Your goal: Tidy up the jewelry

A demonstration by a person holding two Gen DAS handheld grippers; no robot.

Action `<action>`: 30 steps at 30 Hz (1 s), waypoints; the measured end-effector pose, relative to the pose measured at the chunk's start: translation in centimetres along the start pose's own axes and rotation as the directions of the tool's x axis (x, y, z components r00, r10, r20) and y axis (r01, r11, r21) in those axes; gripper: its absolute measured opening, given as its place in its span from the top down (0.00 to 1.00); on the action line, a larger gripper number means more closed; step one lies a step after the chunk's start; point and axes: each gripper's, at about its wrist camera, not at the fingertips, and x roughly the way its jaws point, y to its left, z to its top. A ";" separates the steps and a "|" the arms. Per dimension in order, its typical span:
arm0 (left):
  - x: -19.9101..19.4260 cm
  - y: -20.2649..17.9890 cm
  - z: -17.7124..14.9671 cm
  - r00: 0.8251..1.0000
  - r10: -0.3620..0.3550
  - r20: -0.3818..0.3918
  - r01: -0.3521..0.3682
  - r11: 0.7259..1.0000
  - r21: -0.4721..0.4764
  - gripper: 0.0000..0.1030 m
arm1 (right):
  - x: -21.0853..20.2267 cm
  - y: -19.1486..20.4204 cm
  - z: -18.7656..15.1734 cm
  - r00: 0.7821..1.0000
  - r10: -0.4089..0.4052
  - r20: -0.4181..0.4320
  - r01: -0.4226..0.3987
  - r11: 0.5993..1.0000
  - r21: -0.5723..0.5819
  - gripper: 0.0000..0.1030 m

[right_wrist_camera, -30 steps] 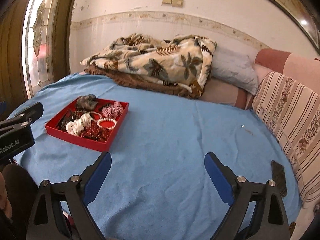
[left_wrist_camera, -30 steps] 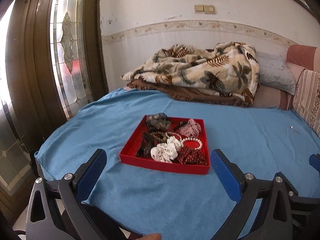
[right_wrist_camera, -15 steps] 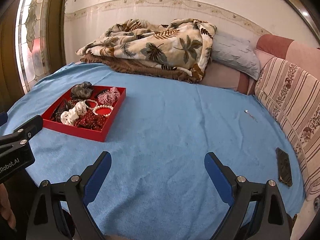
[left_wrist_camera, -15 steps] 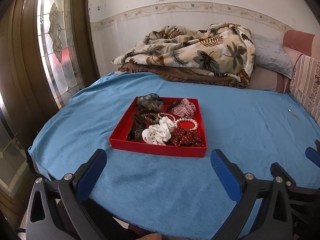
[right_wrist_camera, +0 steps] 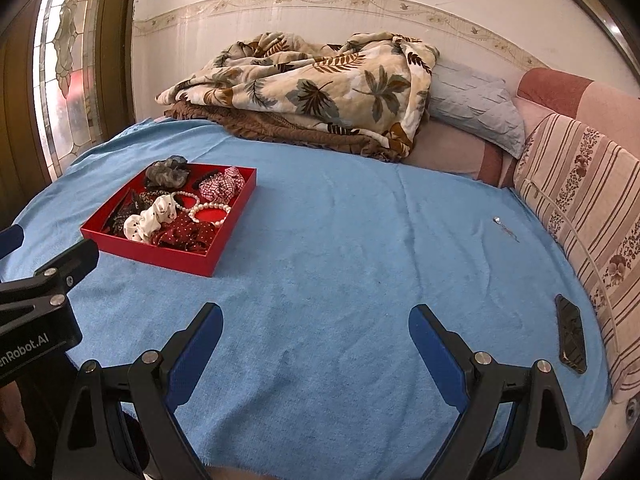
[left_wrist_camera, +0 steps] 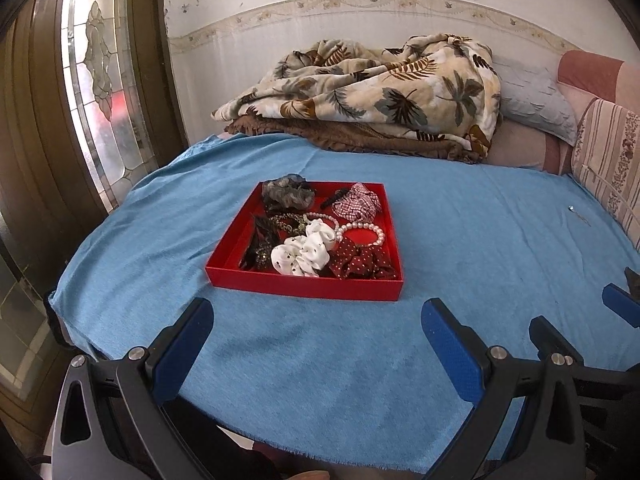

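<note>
Covering the bed, a nubbly blue cloth (left_wrist_camera: pixel 460 240) carries a square red tray (left_wrist_camera: pixel 304 286); a leaf-print blanket (left_wrist_camera: pixel 372 92) lies heaped behind the tray. Both the left gripper (left_wrist_camera: pixel 316 344) and right gripper (right_wrist_camera: pixel 316 344) hover spread wide, empty, short of the tray. Scrunchies (left_wrist_camera: pixel 306 252) and a pearl bracelet (left_wrist_camera: pixel 362 234) fill the tray; a pin (right_wrist_camera: pixel 505 229) lies far right of it.

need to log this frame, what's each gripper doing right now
Left gripper: open, holding nothing, short of the red square tray.
Right gripper: open, holding nothing.
</note>
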 end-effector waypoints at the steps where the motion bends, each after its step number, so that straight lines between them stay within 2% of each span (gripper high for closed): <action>1: 0.0 0.0 0.0 1.000 -0.002 -0.001 0.002 1.000 -0.001 0.00 | 0.0 0.0 0.0 1.000 0.000 0.000 0.000 1.000 0.000 0.06; 17: 0.6 0.0 -0.4 0.998 -0.051 -0.044 0.051 0.999 -0.012 0.00 | 0.1 0.3 0.0 1.000 0.006 -0.008 -0.006 1.000 0.001 0.06; 30: 1.0 -0.2 -0.5 0.997 -0.057 -0.057 0.057 0.998 -0.007 0.00 | 0.3 0.5 -0.2 1.000 0.008 -0.016 -0.008 1.000 -0.002 0.06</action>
